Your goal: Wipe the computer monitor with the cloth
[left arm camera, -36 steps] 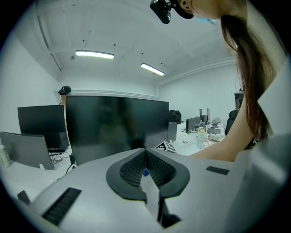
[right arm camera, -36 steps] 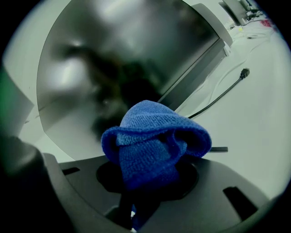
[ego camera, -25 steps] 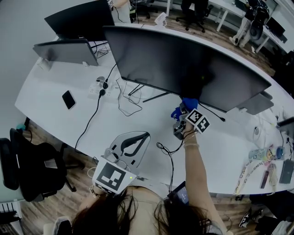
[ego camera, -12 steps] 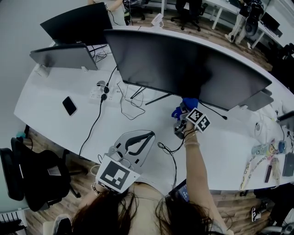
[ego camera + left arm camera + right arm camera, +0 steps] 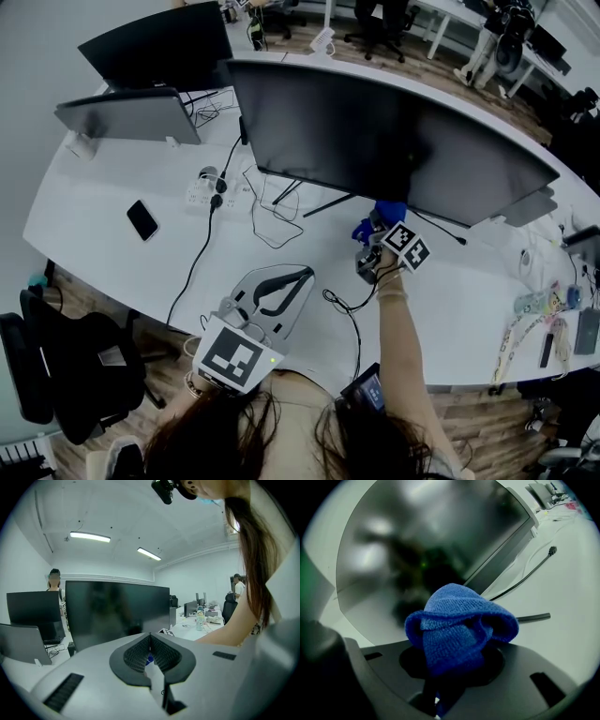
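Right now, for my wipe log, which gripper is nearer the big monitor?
Right. The right gripper, shut on the blue cloth, sits at the lower edge of the monitor; the left gripper is back over the near edge of the desk.

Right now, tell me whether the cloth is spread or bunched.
Bunched: the cloth is a folded wad clamped in the right tongs, its edges curled over, facing the monitor.
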A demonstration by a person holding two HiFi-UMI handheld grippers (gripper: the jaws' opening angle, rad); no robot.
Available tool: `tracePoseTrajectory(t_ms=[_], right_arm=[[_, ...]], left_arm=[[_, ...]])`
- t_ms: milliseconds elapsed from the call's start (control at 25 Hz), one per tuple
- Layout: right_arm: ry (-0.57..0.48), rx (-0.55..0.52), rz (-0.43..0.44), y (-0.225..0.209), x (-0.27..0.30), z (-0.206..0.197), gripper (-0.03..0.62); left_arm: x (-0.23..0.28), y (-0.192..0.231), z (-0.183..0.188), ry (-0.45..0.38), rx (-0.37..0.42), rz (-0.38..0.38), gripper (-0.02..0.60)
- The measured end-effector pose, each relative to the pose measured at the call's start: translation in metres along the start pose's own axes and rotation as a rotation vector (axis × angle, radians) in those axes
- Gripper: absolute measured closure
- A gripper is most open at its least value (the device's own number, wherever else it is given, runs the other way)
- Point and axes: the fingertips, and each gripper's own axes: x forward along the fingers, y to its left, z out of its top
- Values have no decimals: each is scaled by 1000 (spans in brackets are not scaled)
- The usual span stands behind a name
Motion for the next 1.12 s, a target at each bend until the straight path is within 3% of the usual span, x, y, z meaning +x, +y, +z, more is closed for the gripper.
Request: tracePoseTrajectory(t_ms=[1120], right_arm=[[22,-32,-23,23,15,-22,453]], left_arm=[[-15,38,-4,-35,-24,-15,572]])
